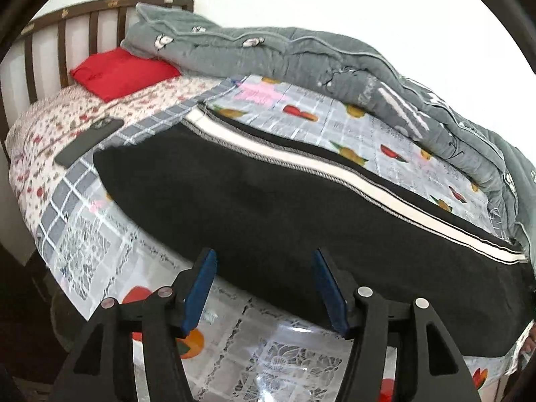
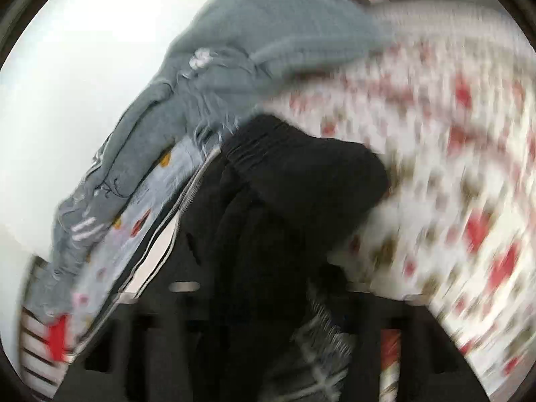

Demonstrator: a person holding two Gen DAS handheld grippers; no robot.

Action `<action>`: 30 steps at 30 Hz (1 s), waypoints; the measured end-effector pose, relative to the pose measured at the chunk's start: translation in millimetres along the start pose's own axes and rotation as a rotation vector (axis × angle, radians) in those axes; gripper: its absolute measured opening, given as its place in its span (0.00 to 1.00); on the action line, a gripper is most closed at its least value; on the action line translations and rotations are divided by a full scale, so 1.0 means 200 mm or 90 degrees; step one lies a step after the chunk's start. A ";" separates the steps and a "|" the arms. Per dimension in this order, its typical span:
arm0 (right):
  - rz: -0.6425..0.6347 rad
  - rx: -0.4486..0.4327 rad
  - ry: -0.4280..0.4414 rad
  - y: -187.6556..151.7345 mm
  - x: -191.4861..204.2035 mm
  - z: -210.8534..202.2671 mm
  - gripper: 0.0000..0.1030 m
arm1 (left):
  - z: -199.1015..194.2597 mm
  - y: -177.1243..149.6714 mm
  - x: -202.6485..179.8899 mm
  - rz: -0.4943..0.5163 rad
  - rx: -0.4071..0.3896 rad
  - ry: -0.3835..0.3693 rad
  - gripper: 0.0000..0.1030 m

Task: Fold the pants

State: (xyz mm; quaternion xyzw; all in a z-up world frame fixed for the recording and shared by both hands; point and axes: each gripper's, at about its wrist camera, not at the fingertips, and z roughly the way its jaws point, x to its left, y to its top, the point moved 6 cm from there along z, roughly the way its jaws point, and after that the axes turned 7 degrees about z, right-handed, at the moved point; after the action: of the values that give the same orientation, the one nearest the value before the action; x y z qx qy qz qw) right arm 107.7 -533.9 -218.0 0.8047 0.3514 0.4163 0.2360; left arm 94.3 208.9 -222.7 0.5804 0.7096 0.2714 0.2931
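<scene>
The black pants [image 1: 268, 207] lie flat along the bed [image 1: 100, 234], white side stripe toward the grey quilt [image 1: 301, 53]. The left claw [image 1: 264, 288] is released, blue fingers [image 1: 201, 288] apart above the near pant edge. The right claw is blurred; its state cannot be determined, with black fabric bunched before it.

The pants [image 1: 268, 207] were soft, dull black cloth. The grey blanket [image 1: 301, 53] looked thick and fuzzy. The headboard [image 1: 60, 33] was dark wood. The phone [image 1: 88, 140] was smooth and shiny. The left claw [image 1: 264, 288] had dull black plastic.
</scene>
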 end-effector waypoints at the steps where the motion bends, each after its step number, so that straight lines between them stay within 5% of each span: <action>1: -0.019 -0.021 -0.002 0.01 0.01 -0.03 0.33 | 0.00 0.01 -0.01 0.010 -0.004 0.014 0.56; 3: -0.035 -0.021 -0.035 0.02 -0.02 -0.03 0.34 | 0.00 0.03 -0.02 0.025 -0.018 0.027 0.56; 7: 0.036 0.091 -0.031 -0.06 -0.24 0.05 0.43 | 0.00 0.07 -0.03 0.028 -0.028 0.009 0.56; 11: -0.014 0.032 -0.064 -0.05 -0.24 -0.13 0.55 | -0.01 0.16 -0.02 0.039 -0.067 0.003 0.58; 18: -0.140 0.001 -0.063 -0.01 0.17 -0.22 0.55 | 0.21 0.33 0.09 0.048 -0.023 0.003 0.62; 23: -0.235 0.024 -0.043 -0.09 0.61 -0.03 0.55 | 0.37 0.45 0.21 0.044 -0.005 0.024 0.62; 30: -0.349 0.068 -0.049 -0.27 0.94 0.22 0.55 | 0.65 0.63 0.36 0.021 0.036 0.027 0.62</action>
State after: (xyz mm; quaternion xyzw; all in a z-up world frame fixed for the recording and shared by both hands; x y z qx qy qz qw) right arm 201.1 -358.6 -183.6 0.7061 0.5679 0.2874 0.3103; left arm 262.3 308.3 -227.2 0.5945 0.7132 0.2679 0.2571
